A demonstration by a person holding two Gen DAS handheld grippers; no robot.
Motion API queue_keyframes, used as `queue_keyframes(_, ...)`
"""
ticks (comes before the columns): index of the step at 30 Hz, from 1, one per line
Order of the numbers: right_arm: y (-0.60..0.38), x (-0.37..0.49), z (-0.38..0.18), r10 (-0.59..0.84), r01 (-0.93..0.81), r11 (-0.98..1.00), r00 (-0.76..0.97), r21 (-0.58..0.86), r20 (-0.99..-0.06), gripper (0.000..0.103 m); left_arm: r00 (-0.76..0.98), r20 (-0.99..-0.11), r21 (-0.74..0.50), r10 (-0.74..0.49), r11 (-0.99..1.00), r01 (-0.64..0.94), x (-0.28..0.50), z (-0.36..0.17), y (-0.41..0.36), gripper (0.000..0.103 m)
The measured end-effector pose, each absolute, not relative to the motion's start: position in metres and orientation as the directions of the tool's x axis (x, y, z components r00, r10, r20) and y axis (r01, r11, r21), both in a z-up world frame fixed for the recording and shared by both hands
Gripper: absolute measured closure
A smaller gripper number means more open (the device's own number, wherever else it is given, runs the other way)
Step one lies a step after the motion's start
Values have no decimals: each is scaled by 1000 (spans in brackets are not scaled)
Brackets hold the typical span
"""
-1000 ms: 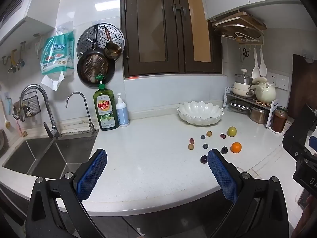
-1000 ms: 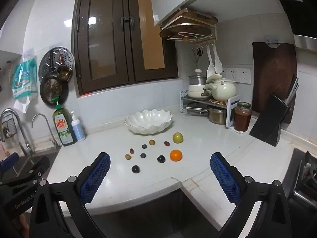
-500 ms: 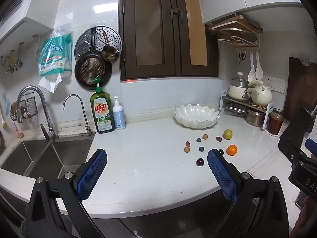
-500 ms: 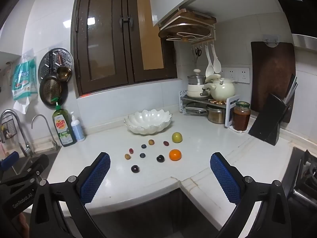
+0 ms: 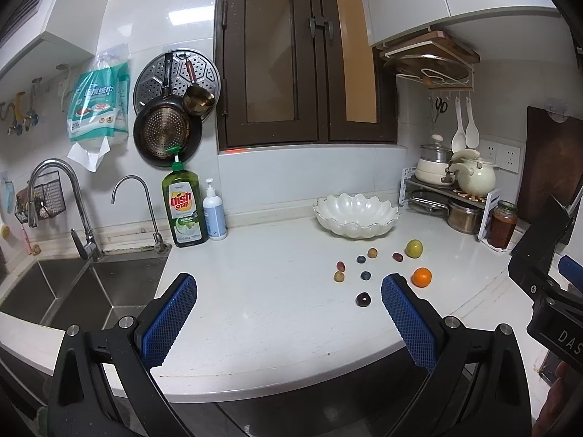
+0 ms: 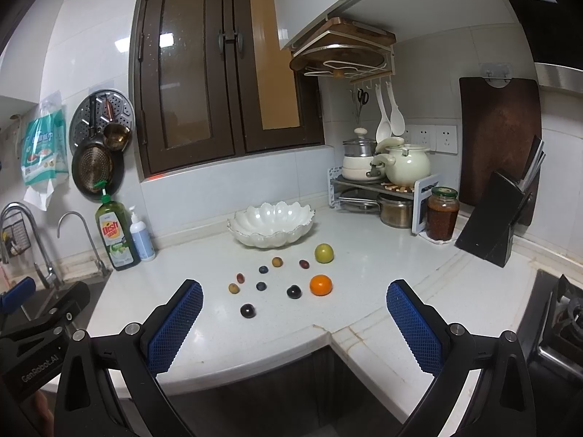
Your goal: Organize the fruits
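Several small fruits lie loose on the white counter in front of a white scalloped bowl (image 6: 271, 225) (image 5: 355, 216). Among them are an orange (image 6: 320, 284) (image 5: 421, 277), a green apple (image 6: 324, 253) (image 5: 414, 248) and a dark plum (image 6: 247, 310) (image 5: 363, 299). My right gripper (image 6: 294, 322) hangs open before the counter's front edge, short of the fruits, holding nothing. My left gripper (image 5: 288, 315) is also open and holds nothing, left of the fruits and nearer the sink. Each gripper's body shows at the edge of the other's view.
A double sink (image 5: 69, 287) with two taps is at the left, with a dish soap bottle (image 5: 183, 207) and pump bottle (image 5: 214, 216) behind. A pot rack (image 6: 382, 185), sauce jar (image 6: 442, 213), knife block (image 6: 501, 225) and stove (image 6: 561, 313) crowd the right.
Both views have shifted slightly: in the left wrist view the counter and fruits slid left and down; in the right wrist view they barely moved. Both grippers stayed open.
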State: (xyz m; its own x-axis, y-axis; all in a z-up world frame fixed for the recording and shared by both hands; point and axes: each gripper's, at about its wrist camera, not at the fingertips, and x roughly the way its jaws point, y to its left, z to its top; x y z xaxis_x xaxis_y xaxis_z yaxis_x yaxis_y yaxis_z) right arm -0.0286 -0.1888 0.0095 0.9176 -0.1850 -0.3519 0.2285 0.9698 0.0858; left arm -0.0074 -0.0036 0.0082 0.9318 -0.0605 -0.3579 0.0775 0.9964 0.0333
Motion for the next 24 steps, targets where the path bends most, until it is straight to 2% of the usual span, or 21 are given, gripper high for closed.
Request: queue_keyframes(24, -197, -31, 13, -202, 244, 966, 915, 80, -349, 1, 931, -359, 31, -72, 996, 88, -6, 9, -7, 0)
